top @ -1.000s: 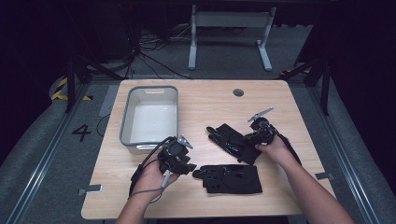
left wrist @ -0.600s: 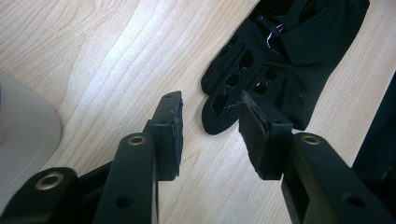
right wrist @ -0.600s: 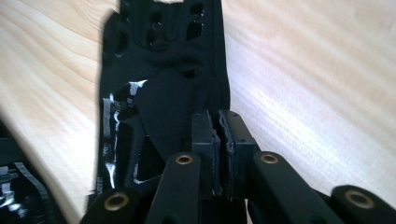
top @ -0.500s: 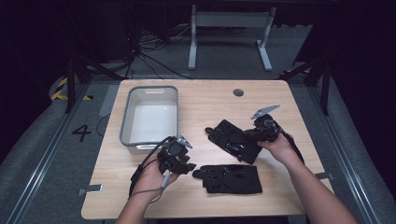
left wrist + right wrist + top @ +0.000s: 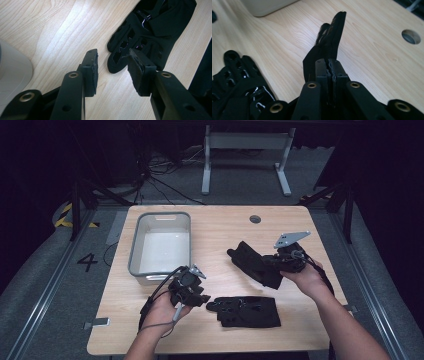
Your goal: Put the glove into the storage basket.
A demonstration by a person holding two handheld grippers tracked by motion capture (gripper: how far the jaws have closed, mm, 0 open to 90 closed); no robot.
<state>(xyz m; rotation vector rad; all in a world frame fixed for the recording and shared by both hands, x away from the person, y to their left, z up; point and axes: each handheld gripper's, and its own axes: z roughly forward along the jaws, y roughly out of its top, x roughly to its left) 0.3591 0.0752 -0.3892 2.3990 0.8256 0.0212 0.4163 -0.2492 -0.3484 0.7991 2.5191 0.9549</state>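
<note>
Two black gloves are on the wooden table (image 5: 220, 232). One glove (image 5: 245, 311) lies flat near the front edge, its fingers (image 5: 120, 47) towards my left gripper (image 5: 204, 300). That gripper (image 5: 112, 58) rests low with its jaws apart, one fingertip of the glove just past them, the pads not touching it. My right gripper (image 5: 275, 262) is shut on the cuff end of the second glove (image 5: 252, 262), its jaws having just been closing on it. This glove (image 5: 332, 37) hangs lifted off the wood, fingers pointing away. The flat glove (image 5: 237, 75) lies below to the left.
A grey plastic bin (image 5: 134, 245) stands at the table's left, just behind my left hand; its wall (image 5: 10, 72) and corner (image 5: 269, 5) show in the gripper views. A round cable hole (image 5: 255, 219) sits at the back centre. Bare wood lies between bin and gloves.
My right gripper has risen and drawn back to the right, pulling the second glove up off the table. The left gripper and the flat glove have stayed put.
</note>
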